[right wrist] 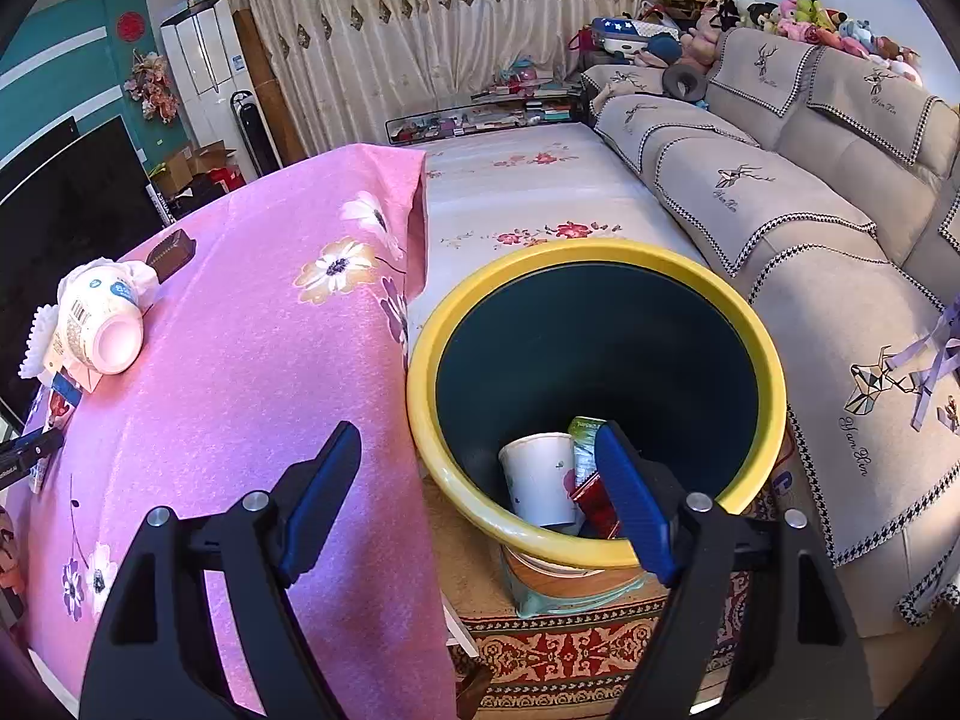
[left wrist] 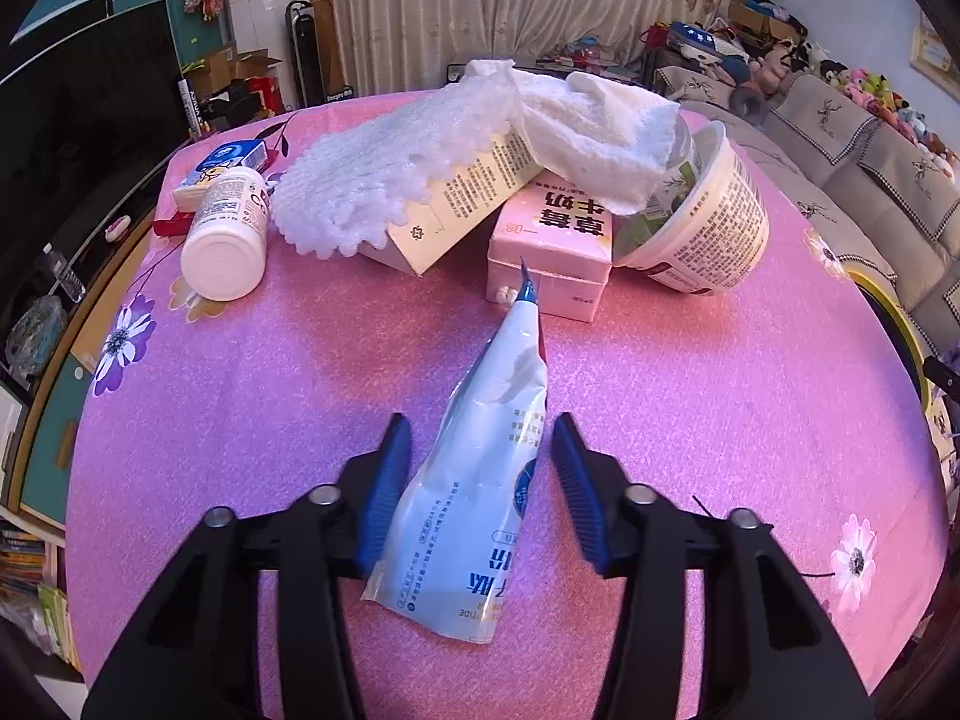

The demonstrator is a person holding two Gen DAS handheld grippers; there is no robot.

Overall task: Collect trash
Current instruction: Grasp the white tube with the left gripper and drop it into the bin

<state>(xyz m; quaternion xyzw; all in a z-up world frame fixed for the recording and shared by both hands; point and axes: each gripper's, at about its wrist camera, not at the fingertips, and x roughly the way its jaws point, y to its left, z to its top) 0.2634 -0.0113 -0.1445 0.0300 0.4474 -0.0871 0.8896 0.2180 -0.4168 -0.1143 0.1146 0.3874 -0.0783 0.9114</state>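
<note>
A flattened white and blue tube (left wrist: 480, 510) lies on the pink tablecloth (left wrist: 690, 420), its blue cap pointing away from me. My left gripper (left wrist: 480, 426) straddles it. The left pad (left wrist: 384, 480) sits at the tube's edge, while a gap shows beside the right pad, so the jaws stand open. In the right wrist view my right gripper (right wrist: 477, 429) hangs open and empty over the table's edge and the yellow-rimmed bin (right wrist: 600, 252). A white paper cup (right wrist: 540, 480), a green carton (right wrist: 582, 438) and a red wrapper (right wrist: 594, 504) lie in the bin.
Beyond the tube lie a pink milk carton (left wrist: 552, 246), a tipped noodle cup (left wrist: 708, 222), a white tissue (left wrist: 594, 132), white foam netting (left wrist: 372, 180), a cream box (left wrist: 474, 192) and a white bottle (left wrist: 225, 240). A sofa (right wrist: 810, 210) stands to the right of the bin.
</note>
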